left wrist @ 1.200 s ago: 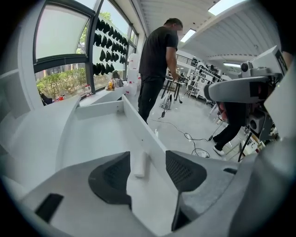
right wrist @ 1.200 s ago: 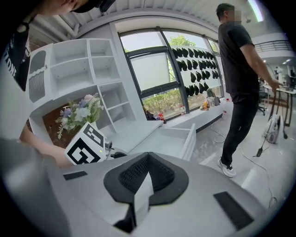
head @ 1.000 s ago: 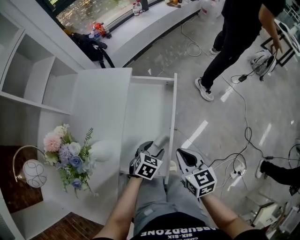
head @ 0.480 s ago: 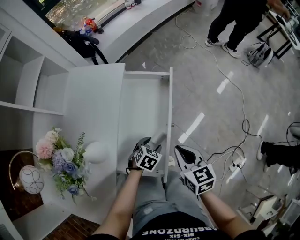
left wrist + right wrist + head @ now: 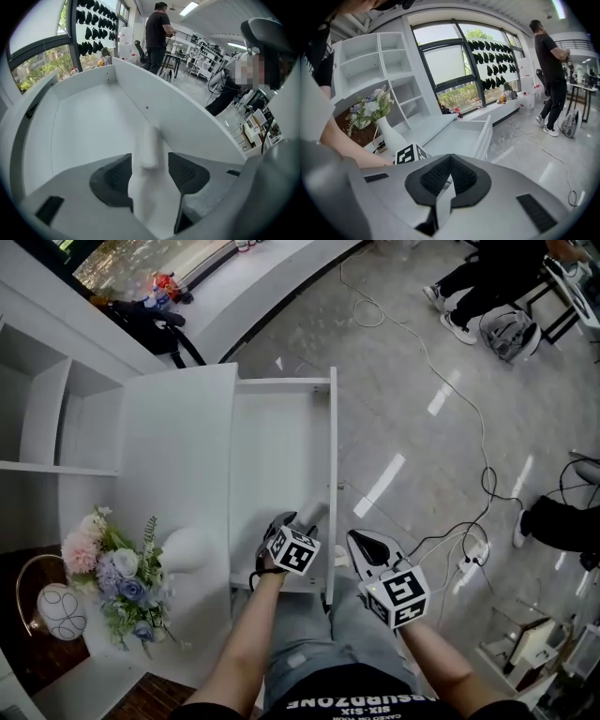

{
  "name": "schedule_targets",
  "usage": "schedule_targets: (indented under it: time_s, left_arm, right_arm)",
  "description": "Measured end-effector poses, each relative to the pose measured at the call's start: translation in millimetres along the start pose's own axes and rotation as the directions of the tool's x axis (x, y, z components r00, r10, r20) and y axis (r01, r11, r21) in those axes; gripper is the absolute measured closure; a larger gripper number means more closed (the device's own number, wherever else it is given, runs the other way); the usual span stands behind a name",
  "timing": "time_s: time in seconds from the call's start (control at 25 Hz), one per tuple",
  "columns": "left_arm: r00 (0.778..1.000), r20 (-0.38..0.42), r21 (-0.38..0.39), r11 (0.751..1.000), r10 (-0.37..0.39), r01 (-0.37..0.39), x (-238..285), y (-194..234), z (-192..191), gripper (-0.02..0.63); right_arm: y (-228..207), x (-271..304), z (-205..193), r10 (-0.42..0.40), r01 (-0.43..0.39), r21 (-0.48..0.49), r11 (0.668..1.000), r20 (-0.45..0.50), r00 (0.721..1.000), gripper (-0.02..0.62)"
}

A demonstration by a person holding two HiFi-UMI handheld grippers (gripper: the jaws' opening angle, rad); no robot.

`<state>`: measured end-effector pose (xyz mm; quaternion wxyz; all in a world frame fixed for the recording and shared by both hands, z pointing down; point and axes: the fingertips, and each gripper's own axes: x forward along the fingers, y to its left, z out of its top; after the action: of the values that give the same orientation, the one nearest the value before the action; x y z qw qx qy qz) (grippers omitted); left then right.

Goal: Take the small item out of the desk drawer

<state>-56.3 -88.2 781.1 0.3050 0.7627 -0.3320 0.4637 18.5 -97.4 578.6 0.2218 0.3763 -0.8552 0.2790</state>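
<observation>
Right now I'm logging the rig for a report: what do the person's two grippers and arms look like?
The left gripper and right gripper are grey moulded shells with black textured pads, and each carries a white cube of black square markers. No cables show on them. The forearms are bare; the T-shirt is black with white lettering.

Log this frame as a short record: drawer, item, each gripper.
drawer: open, pulled out of the white desk
small item: white cylinder, at the drawer's near end
left gripper: shut on the small item
right gripper: jaws together, nothing between them, outside the drawer to its right
</observation>
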Motion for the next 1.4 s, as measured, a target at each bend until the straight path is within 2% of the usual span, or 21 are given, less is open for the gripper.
schedule_targets:
  time_s: [0.16,0.6,0.84,1.4]
  left_arm:
    - [1.0,0.004,-0.033,0.999,-0.012,0.012,12.2,1.3,-2.0,0.379]
    - [1.0,-0.017,-0.051,0.999,0.012,-0.012,26.5,3.5,-5.5,0.394]
    - [0.998,-0.004,-0.051,0.997,0.056,-0.056,25.3,10.3,-6.1,0.446]
    - [0.994,0.051,-0.105,0.991,0.093,-0.087,13.1,10.2,0.4,0.459]
  right_arm:
    - [-5.7,2.8,-5.3,-0.012,0.012,0.004,1.0,-0.016,1.0,0.597]
    - [-12.6,1.0,-11.5,-0.03,0.03,0.014,0.999,-0.032,0.999,0.597]
    - [-14.5,0.1,-13.5,-0.032,0.032,0.014,0.999,-0.036,0.999,0.597]
    - [-7.8,-4.6,-12.0,-0.016,0.016,-0.002,1.0,-0.032,0.999,0.597]
